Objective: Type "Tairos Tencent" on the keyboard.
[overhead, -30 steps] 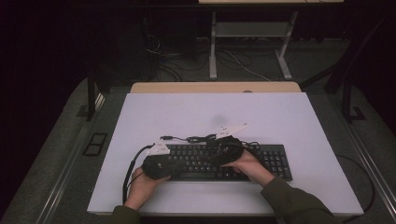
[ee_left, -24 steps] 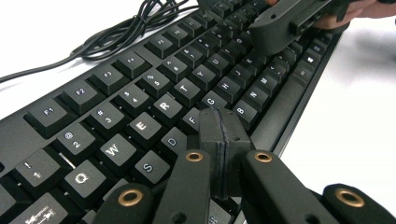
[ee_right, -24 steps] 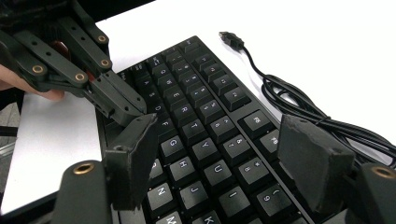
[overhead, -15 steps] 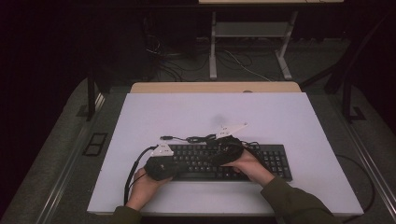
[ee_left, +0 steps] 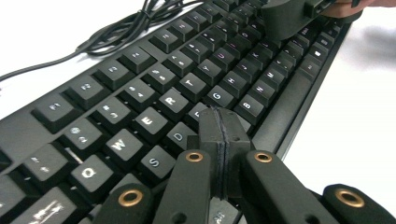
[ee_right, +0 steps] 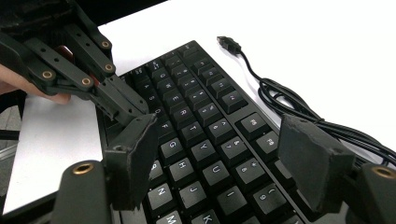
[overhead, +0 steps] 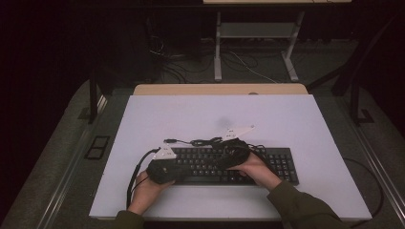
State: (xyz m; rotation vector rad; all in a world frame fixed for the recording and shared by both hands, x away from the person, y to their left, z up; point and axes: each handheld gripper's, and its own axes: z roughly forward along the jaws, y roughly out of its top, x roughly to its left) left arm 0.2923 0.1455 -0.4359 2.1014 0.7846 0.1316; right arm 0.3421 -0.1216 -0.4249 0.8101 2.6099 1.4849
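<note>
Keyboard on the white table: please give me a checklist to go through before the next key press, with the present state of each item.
1. Left gripper jaws shut to one tip: ok.
2. Its tip is over the home row, near the F key: ok.
3. Tip already touching a key: cannot tell.
4. Right gripper jaws open, nothing between them: ok.
5. Keyboard lies flat on the table: ok.
6. Cable lies behind the keys, plug unconnected: not ok if typing must register.
</note>
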